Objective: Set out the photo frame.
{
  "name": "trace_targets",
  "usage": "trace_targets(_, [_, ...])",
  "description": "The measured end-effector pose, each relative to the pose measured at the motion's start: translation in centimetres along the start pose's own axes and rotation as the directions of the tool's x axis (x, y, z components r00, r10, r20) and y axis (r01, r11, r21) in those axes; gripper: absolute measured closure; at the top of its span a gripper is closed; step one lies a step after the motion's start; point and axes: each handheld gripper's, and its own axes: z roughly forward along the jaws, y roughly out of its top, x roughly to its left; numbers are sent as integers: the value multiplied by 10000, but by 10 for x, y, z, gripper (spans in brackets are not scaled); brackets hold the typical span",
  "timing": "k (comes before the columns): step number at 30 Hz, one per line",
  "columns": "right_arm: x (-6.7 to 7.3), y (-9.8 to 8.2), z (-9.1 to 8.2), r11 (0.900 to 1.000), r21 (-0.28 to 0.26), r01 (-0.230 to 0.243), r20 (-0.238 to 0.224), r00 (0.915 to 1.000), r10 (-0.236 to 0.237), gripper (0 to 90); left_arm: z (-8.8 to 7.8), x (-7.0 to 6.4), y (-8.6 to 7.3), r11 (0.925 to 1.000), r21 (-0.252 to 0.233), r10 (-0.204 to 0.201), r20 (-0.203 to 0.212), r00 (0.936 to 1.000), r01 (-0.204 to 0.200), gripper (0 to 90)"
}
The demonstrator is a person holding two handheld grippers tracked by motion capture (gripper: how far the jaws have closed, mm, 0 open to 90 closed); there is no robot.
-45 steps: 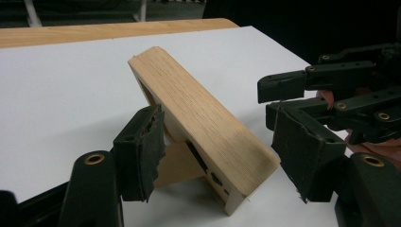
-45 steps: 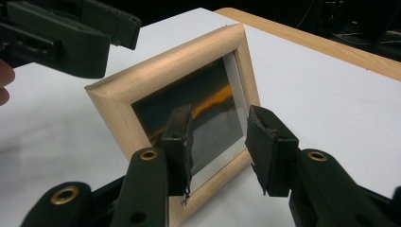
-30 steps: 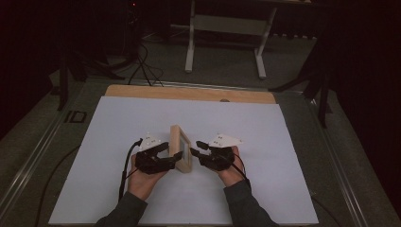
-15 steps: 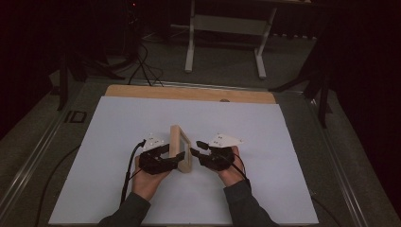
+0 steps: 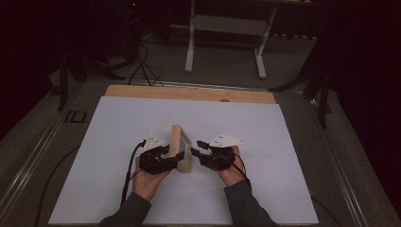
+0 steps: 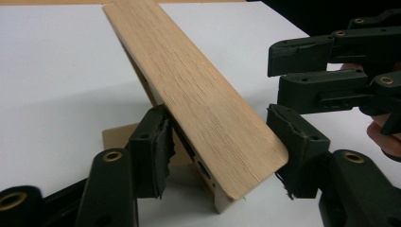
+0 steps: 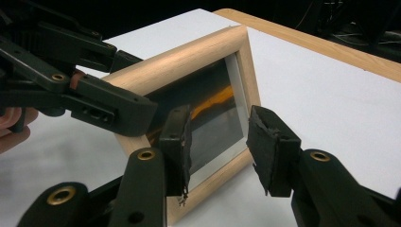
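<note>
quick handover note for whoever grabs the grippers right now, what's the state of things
Left gripper: jaws astride the near end of the wooden picture frame, just been closing, right pad not yet touching.
Right gripper: open, facing the frame's glass front, gripping nothing.
Frame stands upright on the white table between both grippers, its stand out behind.
Done: frame set up, both grippers in place.
Left: likely finish the left grip, then move or adjust the frame.

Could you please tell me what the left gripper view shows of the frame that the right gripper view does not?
Left gripper view: the picture frame's broad wooden side, with the brown stand behind it. Right gripper view: the glass front over a dark, orange-streaked picture. Both: the light wood frame standing on the white table.
</note>
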Motion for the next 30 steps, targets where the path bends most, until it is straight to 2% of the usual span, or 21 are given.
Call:
trace_targets(10, [-2, 1, -3, 9999, -128, -100, 102, 9999, 101, 586, -1, 1, 0, 10000, 24, 3, 1, 10000, -3, 480])
trace_targets(15, [-2, 3, -5, 9998, -172, 52, 235, 9997, -48, 586, -2, 1, 0, 10000, -12, 94, -4, 10000, -94, 543])
trace_targets(21, [-4, 5, -9, 9995, -307, 5, 348, 9994, 6, 586, -3, -1, 1, 9998, 3, 220, 20, 9998, -220, 583])
trace_targets(30, [-10, 10, -19, 9978, -657, -65, 549, 9984, 101, 628, -1, -11, 1, 9942, 108, 1067, 34, 9943, -1068, 603])
